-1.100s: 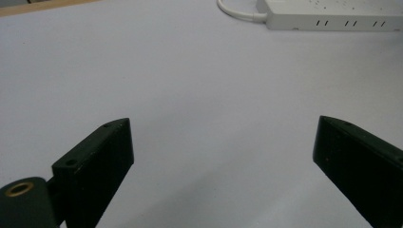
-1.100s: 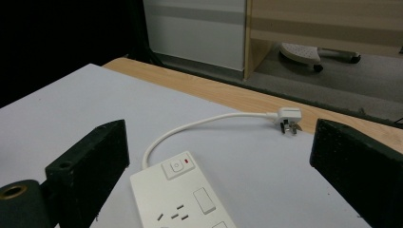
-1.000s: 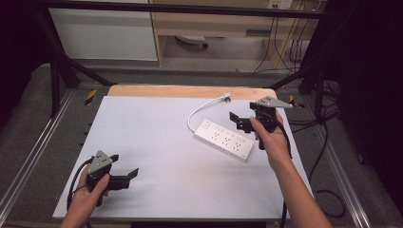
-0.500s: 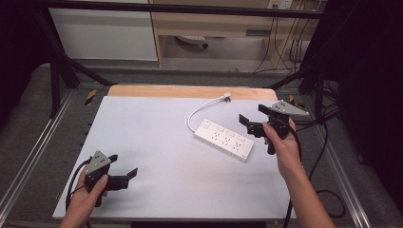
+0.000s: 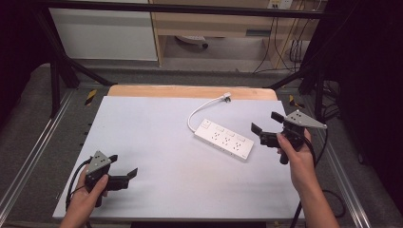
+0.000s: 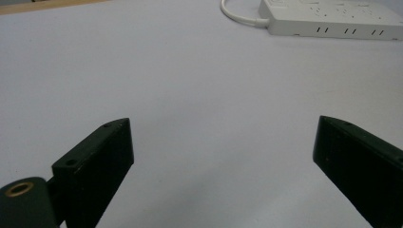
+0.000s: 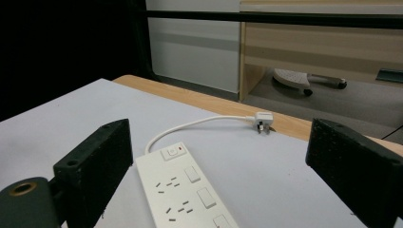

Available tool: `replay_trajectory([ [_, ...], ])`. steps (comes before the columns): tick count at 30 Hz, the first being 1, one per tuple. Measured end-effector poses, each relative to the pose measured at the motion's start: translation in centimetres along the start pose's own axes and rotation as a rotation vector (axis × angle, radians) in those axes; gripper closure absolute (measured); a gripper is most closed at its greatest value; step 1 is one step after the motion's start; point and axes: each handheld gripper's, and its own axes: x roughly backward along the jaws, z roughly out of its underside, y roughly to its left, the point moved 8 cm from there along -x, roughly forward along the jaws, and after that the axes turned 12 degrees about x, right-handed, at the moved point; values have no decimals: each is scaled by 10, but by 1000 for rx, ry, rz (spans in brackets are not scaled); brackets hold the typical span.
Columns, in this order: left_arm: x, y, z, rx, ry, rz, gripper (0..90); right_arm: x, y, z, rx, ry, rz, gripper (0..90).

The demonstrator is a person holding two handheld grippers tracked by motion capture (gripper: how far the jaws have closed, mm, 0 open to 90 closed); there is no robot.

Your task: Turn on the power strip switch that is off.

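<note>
Overhead, the white power strip (image 5: 224,138) lies right of the table (image 5: 157,128) centre, at nine o'clock just beside the right gripper (image 5: 267,128), whose jaws stand apart. Well apart, toward seven o'clock, the left gripper (image 5: 124,166) gapes empty. Along the left gripper's (image 6: 223,156) jaws, the strip (image 6: 332,19) sits at one o'clock. Between the right gripper's (image 7: 218,161) spread jaws, it (image 7: 190,190) lies at six o'clock, its plug (image 7: 263,121) at twelve.

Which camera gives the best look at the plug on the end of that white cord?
The right gripper view: the plug lies close, its pins visible. In the high view it is a tiny speck.
</note>
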Motion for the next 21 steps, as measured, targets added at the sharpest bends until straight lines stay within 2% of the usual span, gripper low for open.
replay_trajectory([
  [5, 0, 0, 0, 1, 1, 1, 64, 8, 0, 8, 6, 1, 14, 54],
  [11, 0, 0, 0, 3, 0, 1, 64, 15, 2, 17, 7, -5, 7, 59],
  [21, 0, 1, 0, 3, -2, 1, 64, 26, 6, 42, 11, 1, 26, 51],
])
